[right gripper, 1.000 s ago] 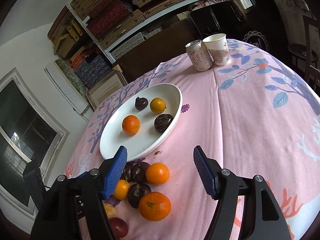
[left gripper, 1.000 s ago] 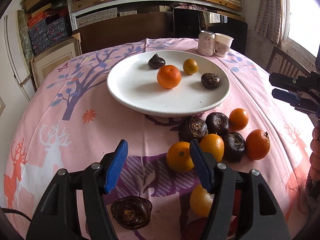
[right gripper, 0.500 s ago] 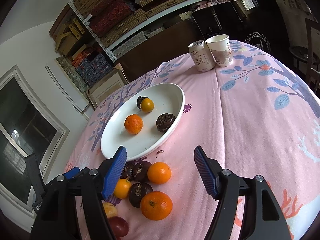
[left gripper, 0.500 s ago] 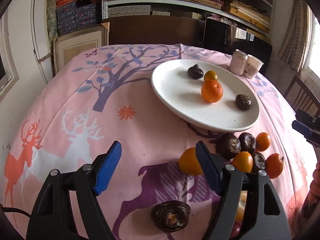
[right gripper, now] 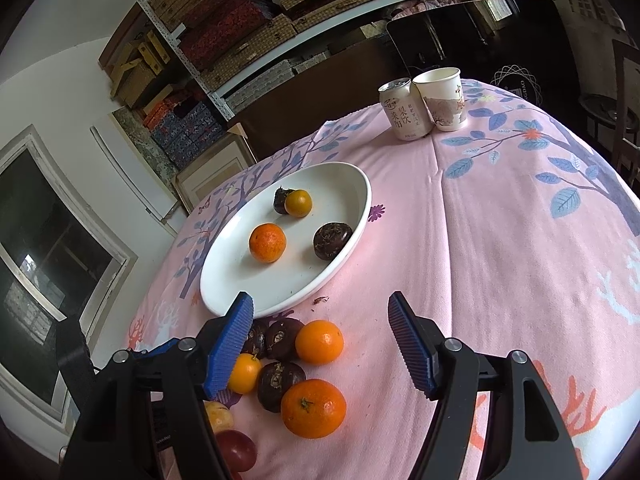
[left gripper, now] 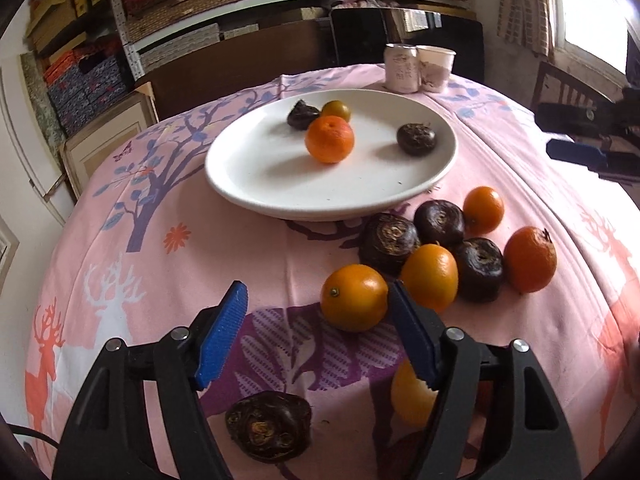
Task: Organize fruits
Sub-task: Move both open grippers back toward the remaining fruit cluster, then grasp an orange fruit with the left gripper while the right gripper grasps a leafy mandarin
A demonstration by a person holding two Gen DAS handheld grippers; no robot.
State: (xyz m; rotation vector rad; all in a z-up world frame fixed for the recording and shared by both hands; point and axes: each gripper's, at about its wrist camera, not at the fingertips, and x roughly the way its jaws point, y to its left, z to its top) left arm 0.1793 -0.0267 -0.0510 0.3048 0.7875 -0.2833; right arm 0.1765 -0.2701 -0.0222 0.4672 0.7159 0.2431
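The left gripper (left gripper: 316, 334) has swung back toward the loose oranges (left gripper: 354, 297), jaws closing.

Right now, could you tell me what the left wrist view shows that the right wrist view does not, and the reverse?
Only the left wrist view shows the dark fruit lying alone on the cloth near the left gripper, whose jaws are closing with nothing between them. Only the right wrist view shows a red fruit at the bottom edge and the window. Both show the white plate holding two oranges and two dark fruits, the can beside the paper cup, and the fruit cluster below the plate.
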